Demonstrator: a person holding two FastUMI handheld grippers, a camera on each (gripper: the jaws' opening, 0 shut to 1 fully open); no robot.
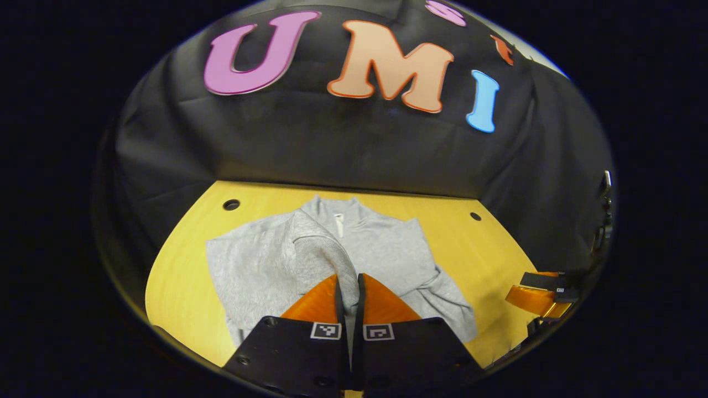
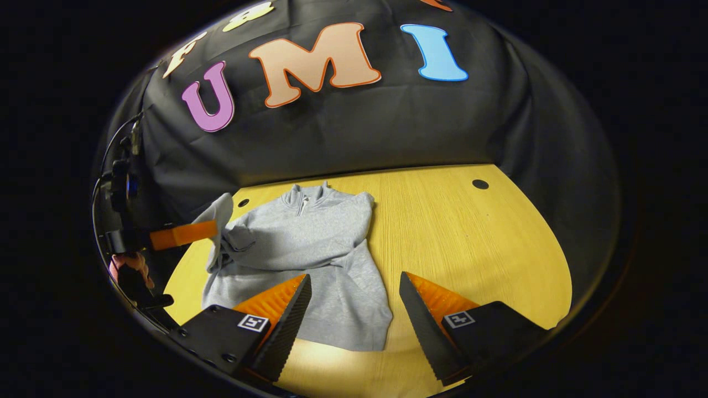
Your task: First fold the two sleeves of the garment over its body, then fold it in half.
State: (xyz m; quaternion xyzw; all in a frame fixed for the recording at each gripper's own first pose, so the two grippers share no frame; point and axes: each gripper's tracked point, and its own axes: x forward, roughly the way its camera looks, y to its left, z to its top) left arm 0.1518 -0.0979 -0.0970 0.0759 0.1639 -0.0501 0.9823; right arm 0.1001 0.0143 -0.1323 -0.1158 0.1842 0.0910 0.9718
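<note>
A grey zip-neck sweatshirt [image 1: 260, 265] lies face up on the yellow table [image 1: 177, 276], collar toward the far wall. My left gripper [image 1: 349, 279] is shut on one grey sleeve [image 1: 321, 249], which rises from the shoulder up into its orange fingers. In the right gripper view that left gripper [image 2: 182, 235] shows at the left, holding the sleeve [image 2: 221, 213] lifted above the sweatshirt [image 2: 315, 243]. My right gripper [image 2: 354, 309] hangs open over the near hem with nothing between its fingers. The right gripper [image 1: 539, 298] also appears at the right edge of the left gripper view.
The table [image 2: 470, 249] has bare wood to the right of the garment and small round holes [image 2: 480, 183] near its far corners. A black cloth wall closes the back and sides. A hand [image 2: 124, 265] holds the left gripper at the left edge.
</note>
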